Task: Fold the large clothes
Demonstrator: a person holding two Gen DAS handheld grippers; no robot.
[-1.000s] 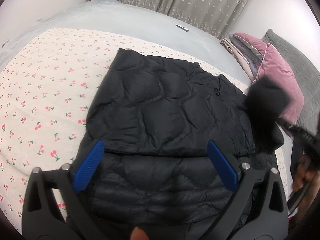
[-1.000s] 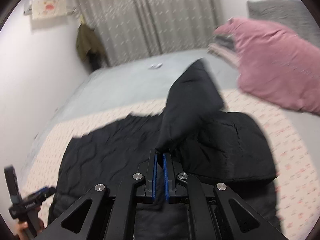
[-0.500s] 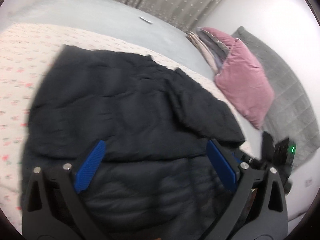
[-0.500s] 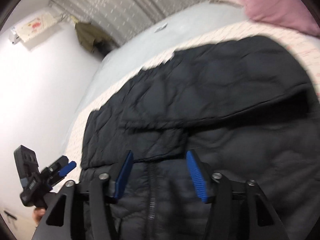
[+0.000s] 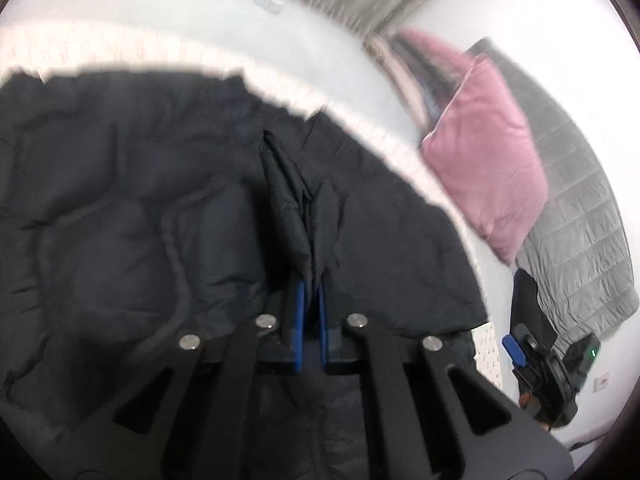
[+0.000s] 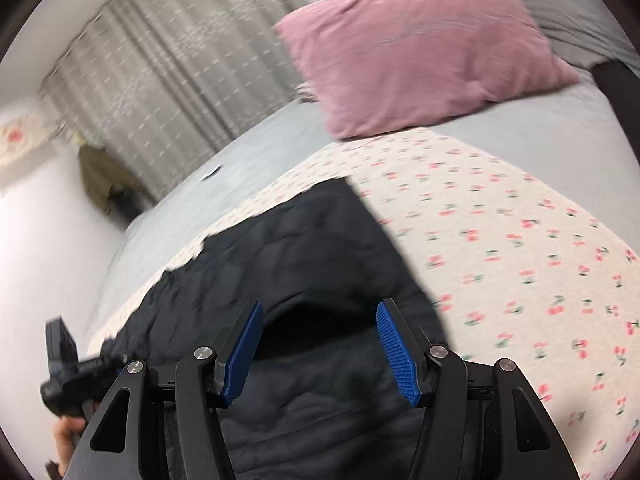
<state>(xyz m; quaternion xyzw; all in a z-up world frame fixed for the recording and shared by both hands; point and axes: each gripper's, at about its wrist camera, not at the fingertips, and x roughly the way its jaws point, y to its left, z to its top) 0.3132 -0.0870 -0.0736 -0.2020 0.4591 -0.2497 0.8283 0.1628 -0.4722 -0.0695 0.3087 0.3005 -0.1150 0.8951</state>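
Left gripper (image 5: 311, 296) pinches a fold of the black quilted puffer jacket (image 5: 132, 208).
Right gripper (image 6: 320, 340) hovers above the jacket's edge, jaws spread wide, holding nothing.

Open bedding right, pillow blocking above

In the right wrist view, the cherry-print cream bedspread (image 6: 520, 248) lies bare at right; the plump pink velvet pillow (image 6: 420, 48) blocks the upper frame, the black quilted puffer jacket (image 6: 304, 248) fills lower left.

Bright even indoor light, heavy motion blur, fisheye bending, dark vignetted corners, soft shadows
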